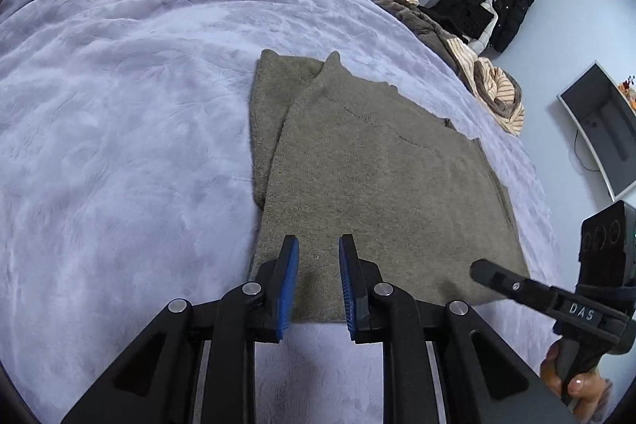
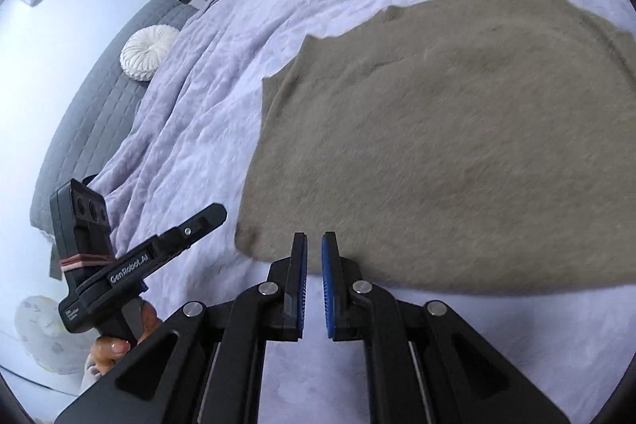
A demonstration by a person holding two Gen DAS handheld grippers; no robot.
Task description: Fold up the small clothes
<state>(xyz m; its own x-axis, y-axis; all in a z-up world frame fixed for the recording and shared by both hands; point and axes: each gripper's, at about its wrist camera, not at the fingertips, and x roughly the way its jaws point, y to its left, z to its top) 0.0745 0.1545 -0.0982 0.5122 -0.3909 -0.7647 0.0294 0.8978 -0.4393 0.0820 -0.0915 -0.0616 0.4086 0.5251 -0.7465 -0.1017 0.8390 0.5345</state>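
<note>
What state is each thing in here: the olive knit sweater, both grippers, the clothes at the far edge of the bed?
Olive-brown knit sweater: lying flat on the bed, one sleeve folded in, ungripped.
Left gripper: open, empty, over the sweater's near hem.
Right gripper: narrowly open, empty, at the near hem.
Lavender quilted bedspread: spread, wrinkled.
Striped beige and brown clothes pile: crumpled, unfolded.

Bed point(image 1: 119, 106) covered by a wrinkled lavender plush blanket point(image 2: 278, 6). Olive-grey knit sweater point(image 1: 377, 185) lies flat on the blanket near the bed's near edge, partly folded, one layer over another. A heap of brown and cream-striped fabric point(image 1: 457, 38) sits at the far edge, well apart from the sweater.
</note>
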